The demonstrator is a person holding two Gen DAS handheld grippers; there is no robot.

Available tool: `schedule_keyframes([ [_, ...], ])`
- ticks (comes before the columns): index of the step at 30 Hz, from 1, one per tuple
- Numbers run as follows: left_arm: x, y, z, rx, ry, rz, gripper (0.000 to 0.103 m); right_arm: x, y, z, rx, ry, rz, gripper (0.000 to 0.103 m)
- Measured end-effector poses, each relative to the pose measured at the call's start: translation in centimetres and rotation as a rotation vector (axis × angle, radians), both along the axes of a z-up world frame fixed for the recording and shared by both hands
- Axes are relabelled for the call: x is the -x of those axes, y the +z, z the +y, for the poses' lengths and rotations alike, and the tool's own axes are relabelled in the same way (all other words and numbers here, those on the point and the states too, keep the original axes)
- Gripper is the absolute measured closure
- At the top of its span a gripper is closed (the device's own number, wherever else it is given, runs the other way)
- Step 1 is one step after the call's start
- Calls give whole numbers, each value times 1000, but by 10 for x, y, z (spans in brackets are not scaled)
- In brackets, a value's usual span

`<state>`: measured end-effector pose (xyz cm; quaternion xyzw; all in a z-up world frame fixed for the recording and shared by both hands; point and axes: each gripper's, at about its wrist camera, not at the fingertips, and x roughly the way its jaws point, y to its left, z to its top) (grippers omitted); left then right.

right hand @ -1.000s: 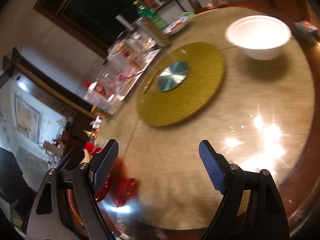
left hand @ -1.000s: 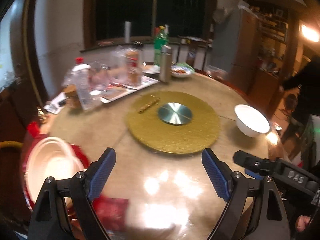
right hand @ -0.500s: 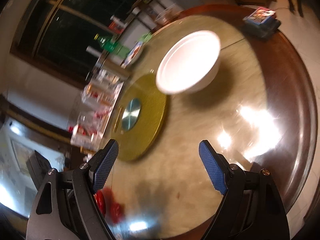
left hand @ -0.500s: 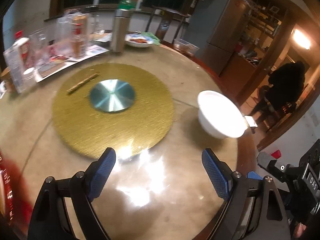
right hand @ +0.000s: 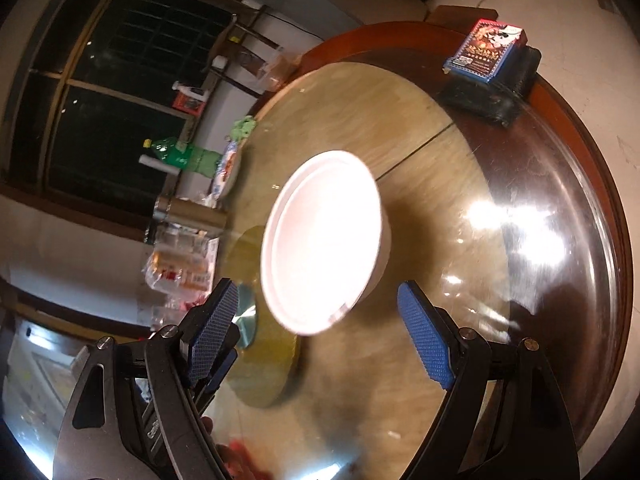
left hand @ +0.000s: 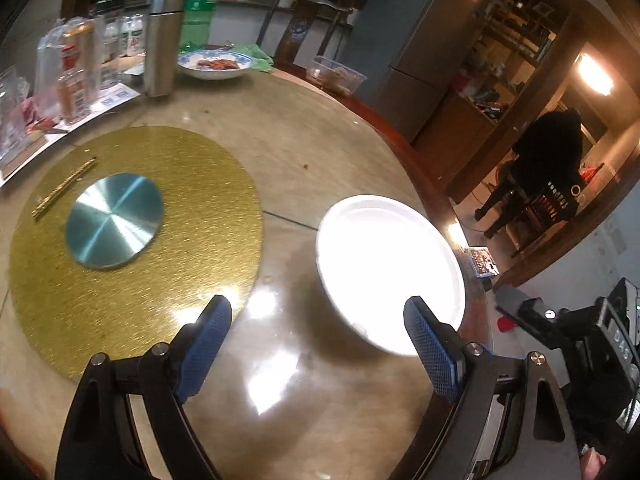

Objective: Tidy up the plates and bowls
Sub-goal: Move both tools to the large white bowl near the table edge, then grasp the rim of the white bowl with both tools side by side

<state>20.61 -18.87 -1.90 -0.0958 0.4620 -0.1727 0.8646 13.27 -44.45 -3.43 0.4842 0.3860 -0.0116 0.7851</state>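
Observation:
A white bowl (left hand: 390, 272) stands empty on the round glass-topped table (left hand: 320, 152), to the right of the gold turntable (left hand: 136, 240). My left gripper (left hand: 318, 344) is open just short of the bowl, its right finger (left hand: 430, 344) overlapping the bowl's near rim in the picture, nothing held. In the right wrist view the same bowl (right hand: 324, 240) lies close ahead, seen tilted. My right gripper (right hand: 318, 332) is open with its blue pads on either side of the bowl's near edge, not touching it.
A blue-rimmed plate of food (left hand: 216, 65), a steel flask (left hand: 162, 46), a green bottle (left hand: 198, 4) and glass jars (left hand: 72, 68) crowd the far left. Chopsticks (left hand: 64, 192) lie on the turntable. A card box on a dark case (right hand: 486, 64) sits at the table's edge. A person (left hand: 544, 160) stands in the doorway.
Both grippers have swung right across the table toward the white bowl, which now looms large and close. The red-rimmed plate at the left has left the left wrist view. Both jaws stayed open.

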Motion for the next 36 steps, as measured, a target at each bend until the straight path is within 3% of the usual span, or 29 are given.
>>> schedule_keyframes([
  [11,-13,-15,-30,-70,-1,-29,15,-14,-13,-12,25,-35,34,26],
  [14,-13,-19,-37,-106,0,-49,15,-19,-16,-13,40,-29,52,40],
  [22,-20,-25,-45,-125,-5,-59,15,-32,-23,-16,89,-35,87,47],
  [24,-21,-26,-46,-128,-5,-63,15,-35,-25,-16,99,-32,97,57],
  [26,-22,-27,-45,-129,-4,-67,16,-36,-27,-15,106,-28,108,59],
  [28,-23,-28,-45,-125,-5,-69,17,-38,-27,-14,121,-25,116,68],
  [32,-24,-30,-48,-146,-11,-75,35,-39,-28,-12,139,-26,127,70],
  [36,-24,-36,-50,-199,-12,-68,75,-37,-30,-10,151,-29,138,88],
])
